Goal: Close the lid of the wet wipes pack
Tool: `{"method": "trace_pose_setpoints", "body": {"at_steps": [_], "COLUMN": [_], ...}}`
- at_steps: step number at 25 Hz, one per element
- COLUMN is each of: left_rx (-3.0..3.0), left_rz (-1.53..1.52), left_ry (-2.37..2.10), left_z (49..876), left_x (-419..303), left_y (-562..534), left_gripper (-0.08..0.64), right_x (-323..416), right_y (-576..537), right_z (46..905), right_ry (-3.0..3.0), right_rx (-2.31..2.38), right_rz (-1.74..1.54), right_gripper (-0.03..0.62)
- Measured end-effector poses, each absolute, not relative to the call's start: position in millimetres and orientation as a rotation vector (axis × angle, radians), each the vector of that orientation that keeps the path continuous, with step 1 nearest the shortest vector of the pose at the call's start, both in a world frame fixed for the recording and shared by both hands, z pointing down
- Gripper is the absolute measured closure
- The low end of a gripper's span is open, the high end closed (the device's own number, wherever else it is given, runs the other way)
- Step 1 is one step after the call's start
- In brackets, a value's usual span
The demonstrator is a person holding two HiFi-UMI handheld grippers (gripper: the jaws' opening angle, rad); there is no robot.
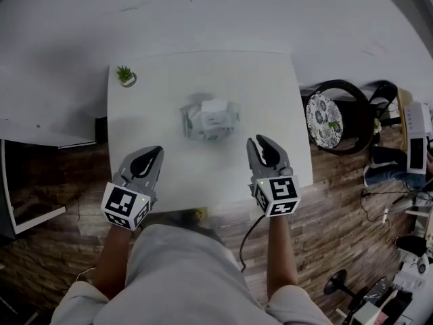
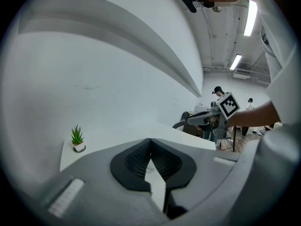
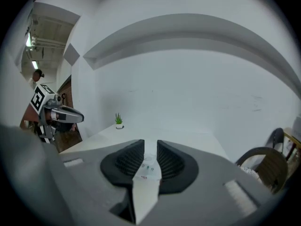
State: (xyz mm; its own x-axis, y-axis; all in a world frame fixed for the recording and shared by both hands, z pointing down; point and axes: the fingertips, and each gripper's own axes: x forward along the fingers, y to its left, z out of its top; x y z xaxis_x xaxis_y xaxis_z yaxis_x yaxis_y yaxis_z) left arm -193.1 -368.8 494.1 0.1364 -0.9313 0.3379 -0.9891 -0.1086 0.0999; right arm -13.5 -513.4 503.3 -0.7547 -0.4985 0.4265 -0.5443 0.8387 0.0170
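Note:
The wet wipes pack [image 1: 210, 120] lies in the middle of the white table [image 1: 169, 80], crinkled and greenish-white, with its white lid flap [image 1: 215, 106] lifted at the far side. My left gripper [image 1: 157, 152] hovers over the near-left part of the table, shut and empty; in the left gripper view its tips [image 2: 150, 141] meet. My right gripper [image 1: 256, 141] hovers near-right of the pack, open by a narrow gap with nothing held. Through that gap [image 3: 150, 143] a bit of the pack's printed label [image 3: 143, 169] shows. Both grippers are well short of the pack.
A small potted plant [image 1: 125, 75] stands at the table's far-left corner. A chair with a patterned round cushion [image 1: 324, 119] is just right of the table. Cables and equipment crowd the floor at right; a dark shelf [image 1: 27, 181] sits left.

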Motion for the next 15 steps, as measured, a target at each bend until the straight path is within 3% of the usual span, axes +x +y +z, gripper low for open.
{"method": "trace_pose_setpoints", "body": {"at_steps": [15], "left_rx": [2.028], "left_rz": [0.289], "left_ry": [-1.857], "left_z": [524.4], "left_x": [-221.7], "left_y": [-378.2], "left_gripper": [0.554], "right_x": [-100.9], "right_y": [-566.0], "right_z": [560.5], "right_ry": [-2.484], "right_rx": [0.427], "right_rz": [-0.024], "right_gripper": [0.502]}}
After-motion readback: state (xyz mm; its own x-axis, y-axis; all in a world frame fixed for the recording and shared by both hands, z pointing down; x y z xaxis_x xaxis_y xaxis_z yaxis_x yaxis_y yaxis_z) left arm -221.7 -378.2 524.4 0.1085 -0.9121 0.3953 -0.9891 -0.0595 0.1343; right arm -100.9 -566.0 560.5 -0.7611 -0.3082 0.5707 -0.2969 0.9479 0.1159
